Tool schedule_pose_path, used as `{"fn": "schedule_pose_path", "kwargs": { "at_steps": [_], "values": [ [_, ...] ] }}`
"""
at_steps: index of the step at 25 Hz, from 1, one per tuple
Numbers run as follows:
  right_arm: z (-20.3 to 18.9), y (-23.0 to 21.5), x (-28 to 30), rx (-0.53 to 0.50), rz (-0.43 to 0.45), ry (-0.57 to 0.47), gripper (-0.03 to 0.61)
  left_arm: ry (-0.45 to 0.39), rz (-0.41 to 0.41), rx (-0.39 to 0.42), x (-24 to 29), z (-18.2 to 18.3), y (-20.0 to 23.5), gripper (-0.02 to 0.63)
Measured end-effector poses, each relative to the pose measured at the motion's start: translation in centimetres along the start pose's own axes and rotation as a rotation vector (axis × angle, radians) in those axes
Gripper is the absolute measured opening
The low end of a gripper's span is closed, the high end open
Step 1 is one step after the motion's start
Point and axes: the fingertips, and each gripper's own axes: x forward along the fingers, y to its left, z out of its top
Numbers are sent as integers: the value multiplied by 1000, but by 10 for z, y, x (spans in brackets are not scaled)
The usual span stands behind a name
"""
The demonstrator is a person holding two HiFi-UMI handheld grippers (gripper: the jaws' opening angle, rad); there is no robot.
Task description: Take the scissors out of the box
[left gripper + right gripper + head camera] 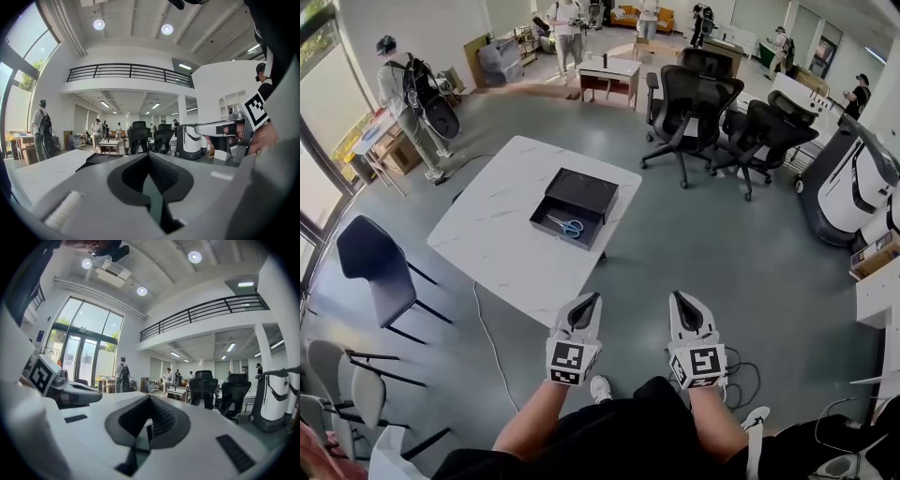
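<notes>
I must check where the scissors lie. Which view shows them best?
The head view: the scissors lie in plain sight in the open box on the table. The left gripper view shows only the box's dark edge, not the scissors; the right gripper view shows no scissors.

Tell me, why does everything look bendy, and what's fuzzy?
Head view: the wide lens curves the room's edges, but the scissors in the box look sharp. Left gripper view: dark rounded corners; the left hand-held gripper looks soft. Right gripper view: same bend, bright windows.
</notes>
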Motion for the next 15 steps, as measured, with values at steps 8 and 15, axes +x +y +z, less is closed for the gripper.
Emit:
{"fn": "schedule_pose_path", "kwargs": {
  "at_steps": [8, 15],
  "values": [
    [-3, 16, 35, -21, 78, 35, 6, 12, 11, -53, 6, -7, 26, 9],
    [-8, -3, 78, -33, 146, 55, 6, 36, 45, -78, 46, -11, 40, 9]
  ]
}}
